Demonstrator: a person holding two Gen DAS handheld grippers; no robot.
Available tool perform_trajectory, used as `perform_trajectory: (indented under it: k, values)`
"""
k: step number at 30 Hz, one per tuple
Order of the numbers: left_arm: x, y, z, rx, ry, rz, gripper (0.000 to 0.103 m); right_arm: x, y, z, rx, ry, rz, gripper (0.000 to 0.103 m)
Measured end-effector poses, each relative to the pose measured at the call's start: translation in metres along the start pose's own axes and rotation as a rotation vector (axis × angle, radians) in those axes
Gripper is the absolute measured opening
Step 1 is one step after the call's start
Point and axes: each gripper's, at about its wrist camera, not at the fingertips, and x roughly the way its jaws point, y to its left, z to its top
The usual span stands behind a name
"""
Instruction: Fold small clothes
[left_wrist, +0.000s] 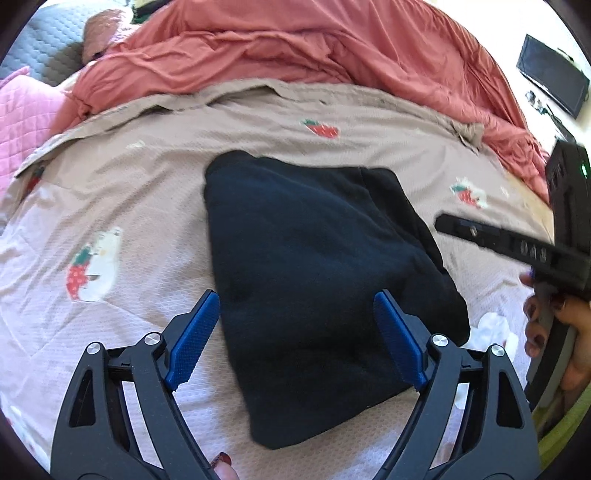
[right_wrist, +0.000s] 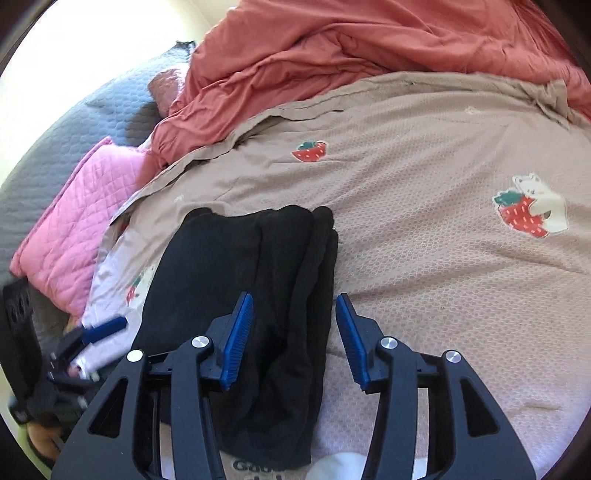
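- Black garment (left_wrist: 317, 280) lies folded into a compact stack on the strawberry quilt (left_wrist: 147, 192), short of the rust duvet (left_wrist: 258, 55) bunched at the far side.
- Right wrist view: layered edges of the garment (right_wrist: 258, 295) stacked along its right side, so several folds look done.
- Left gripper (left_wrist: 297, 339) hovers over the garment's near end, jaws wide, nothing between the pads, no contact visible.
- Right gripper (right_wrist: 293, 339) sits over the garment's right edge, jaws about half apart; cloth lies below the gap and the pads do not press it, so it reads as let go.
- Judgement: this piece is near finished; maybe a last smoothing or moving it aside is left.
- No other small clothes visible near the garment, so I can't tell how many remain.
- Pink pillow (right_wrist: 77, 221) and grey cover (right_wrist: 74, 129) lie left of the garment, beyond the quilt edge.
- Dark box (left_wrist: 550, 74) on a pale surface far right of the garment, nothing readable on it.
- Writing: partial print "Goo…" on the quilt (right_wrist: 443, 258) at the garment's near end, cut off; raised characters on the other gripper's body in the left view, too blurred to read.
- No brand label visible on the garment.
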Motion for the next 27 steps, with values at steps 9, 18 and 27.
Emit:
perform_trajectory:
  k: [9,18,27]
  values:
    - [0.018,0.023,-0.018,-0.045,0.074,0.021,0.078,0.006,0.045,-0.035,-0.16,0.071,-0.072,0.044]
    - [0.019,0.029,-0.026,-0.093,0.1,-0.03,0.082,0.022,0.03,-0.053,-0.116,0.085,-0.16,0.062]
    - [-0.01,0.032,-0.025,-0.09,0.068,-0.023,0.091,-0.032,0.049,-0.063,-0.139,-0.104,-0.175,0.094]
